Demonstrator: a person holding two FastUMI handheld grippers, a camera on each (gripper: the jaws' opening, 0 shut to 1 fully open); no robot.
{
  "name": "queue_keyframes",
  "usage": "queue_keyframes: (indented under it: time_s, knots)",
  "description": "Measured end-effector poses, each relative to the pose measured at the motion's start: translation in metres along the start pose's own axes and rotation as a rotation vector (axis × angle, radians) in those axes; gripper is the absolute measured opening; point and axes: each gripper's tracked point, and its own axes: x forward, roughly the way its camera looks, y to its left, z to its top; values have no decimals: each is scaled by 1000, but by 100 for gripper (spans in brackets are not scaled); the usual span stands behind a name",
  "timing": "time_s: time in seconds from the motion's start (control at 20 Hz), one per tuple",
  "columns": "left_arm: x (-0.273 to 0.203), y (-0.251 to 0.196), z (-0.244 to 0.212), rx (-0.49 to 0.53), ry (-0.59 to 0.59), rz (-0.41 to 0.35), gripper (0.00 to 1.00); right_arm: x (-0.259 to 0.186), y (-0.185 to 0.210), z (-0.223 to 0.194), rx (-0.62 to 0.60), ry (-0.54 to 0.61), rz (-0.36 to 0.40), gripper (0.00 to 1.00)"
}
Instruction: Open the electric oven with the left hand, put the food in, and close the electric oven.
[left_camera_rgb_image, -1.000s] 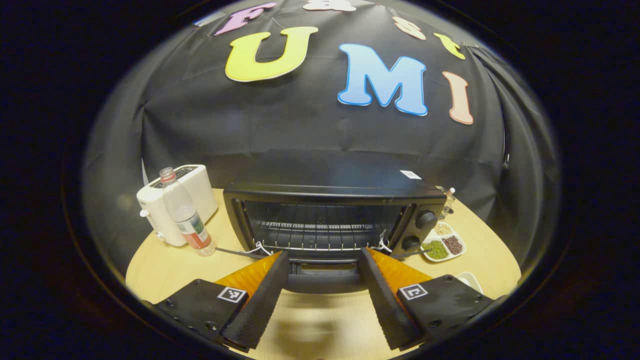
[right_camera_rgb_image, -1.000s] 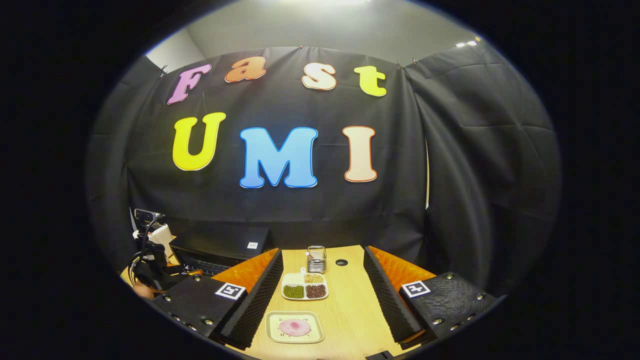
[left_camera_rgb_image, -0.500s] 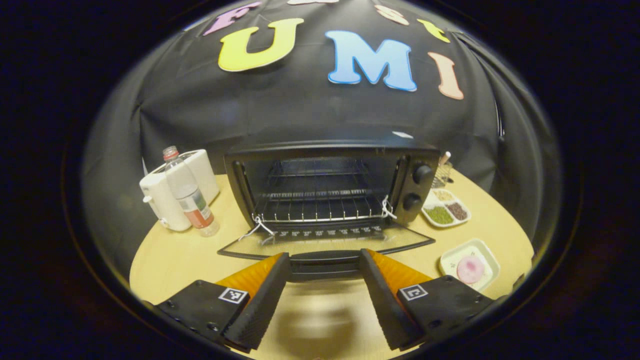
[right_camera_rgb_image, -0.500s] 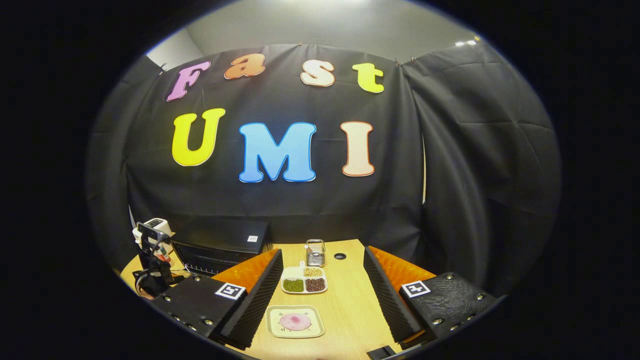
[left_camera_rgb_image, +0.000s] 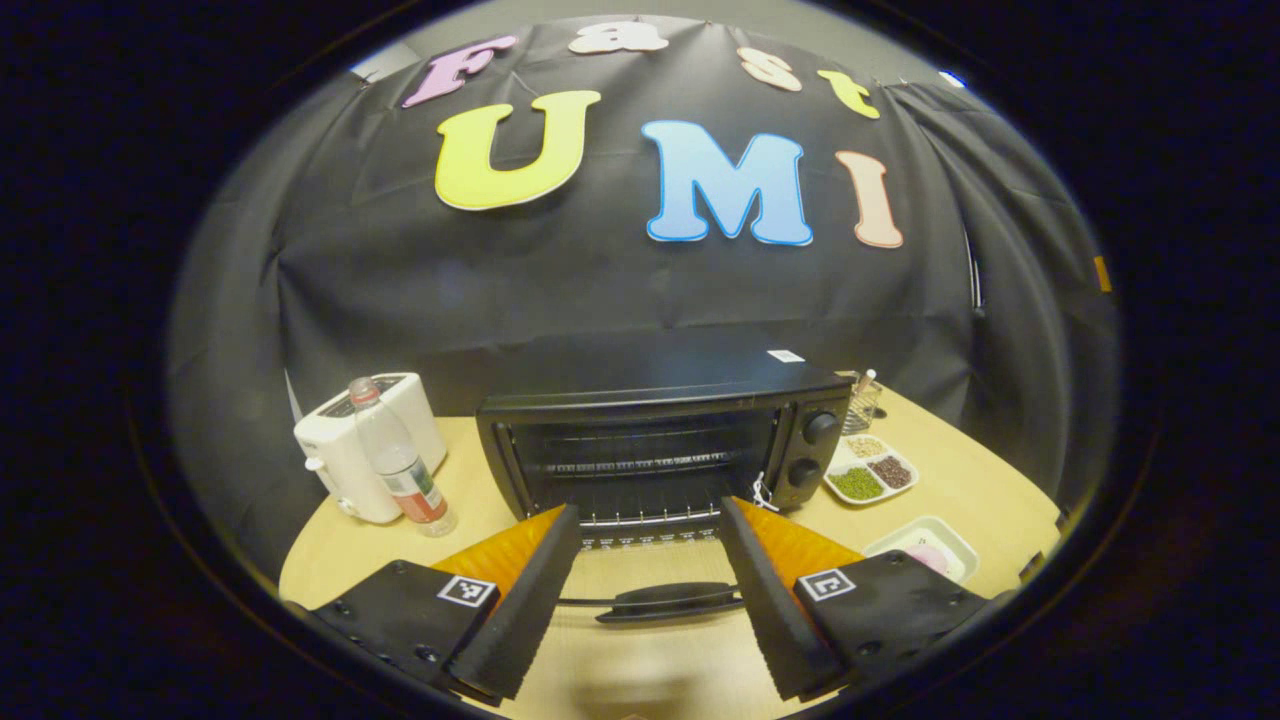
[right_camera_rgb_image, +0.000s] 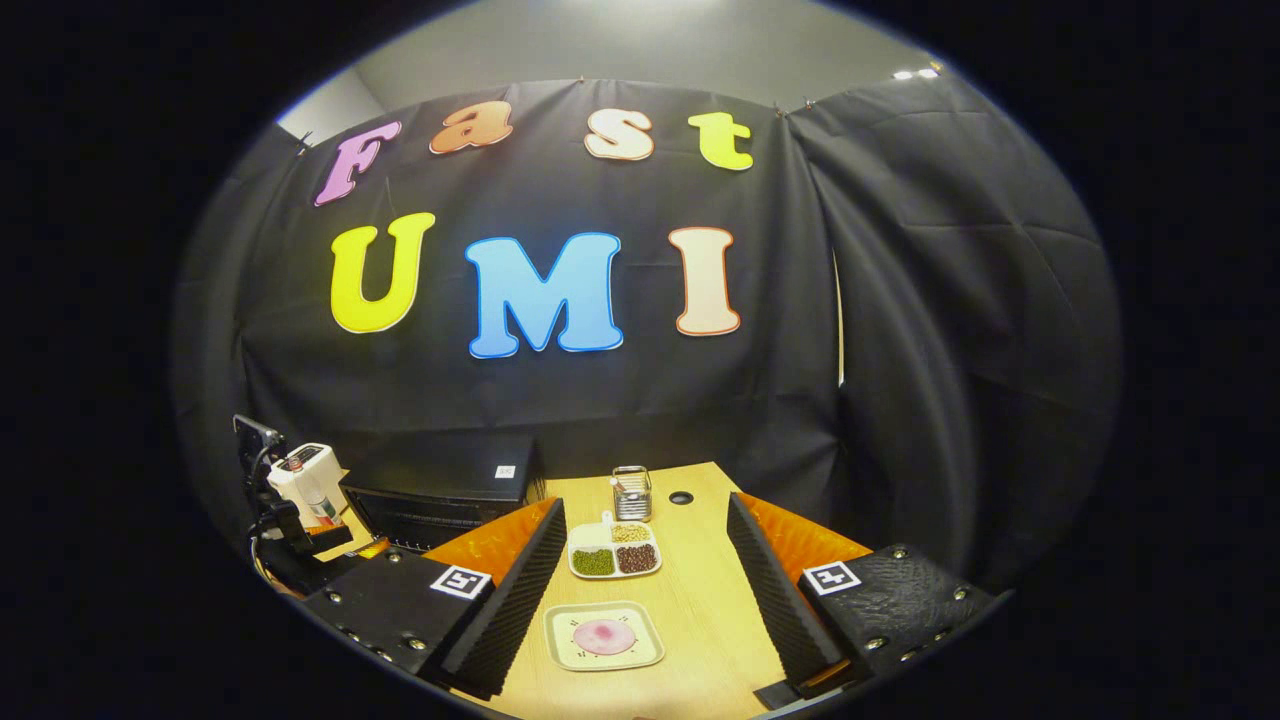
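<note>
The black electric oven (left_camera_rgb_image: 650, 440) stands mid-table with its glass door folded down flat toward me. The door handle (left_camera_rgb_image: 668, 602) lies between the wide-apart fingers of my left gripper (left_camera_rgb_image: 645, 612), which is open and does not clamp it. The wire rack (left_camera_rgb_image: 640, 465) shows inside the cavity. The food, a pink round piece on a white square plate (left_camera_rgb_image: 920, 555), sits to the oven's right. In the right gripper view that plate (right_camera_rgb_image: 604, 636) lies on the table ahead, between the fingers of my open right gripper (right_camera_rgb_image: 645, 610). The oven (right_camera_rgb_image: 440, 485) is at the left there.
A white toaster (left_camera_rgb_image: 365, 445) and a plastic bottle (left_camera_rgb_image: 400, 470) stand left of the oven. A divided dish of beans (right_camera_rgb_image: 614, 555) and a small metal holder (right_camera_rgb_image: 631, 493) sit behind the plate. The round wooden table (right_camera_rgb_image: 700, 600) ends close behind me.
The oven door has swung from partly open down to flat. My left gripper has drawn back from the oven, staying open. The right gripper has barely shifted.
</note>
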Motion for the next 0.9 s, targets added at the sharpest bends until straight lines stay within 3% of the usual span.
queue_keyframes:
  time_s: [0.05, 0.15, 0.2, 0.25, 0.35, 0.45, 0.55, 0.6, 0.7, 0.9]
  knots:
    - [-1, 1, 1, -6, 0, -5, 94, 0, 3, -3, 0, 8, 4, 94]
    - [-5, 6, 3, -21, 2, -12, 94, 3, 10, -11, -10, 42, 30, 98]
    - [-9, 9, 10, -31, -9, -18, 99, 6, 13, -18, -10, 73, 48, 98]
    - [-16, 11, 21, -37, -33, -23, 94, 9, 12, -26, -9, 109, 63, 98]
    - [-30, 18, 47, -41, -95, -23, 99, 19, 11, -41, 1, 181, 88, 98]
    - [-51, 24, 81, -51, -165, -7, 94, 33, 8, -59, 0, 259, 114, 98]
    - [-75, 28, 118, -64, -253, 16, 90, 51, 6, -86, 1, 365, 153, 98]
    - [-87, 29, 135, -69, -284, 33, 99, 59, 4, -103, 0, 435, 178, 98]
    - [-114, 27, 160, -70, -345, 58, 99, 67, 3, -134, 7, 570, 229, 98]
    - [-150, 25, 182, -78, -401, 115, 94, 98, -5, -187, 46, 751, 256, 98]
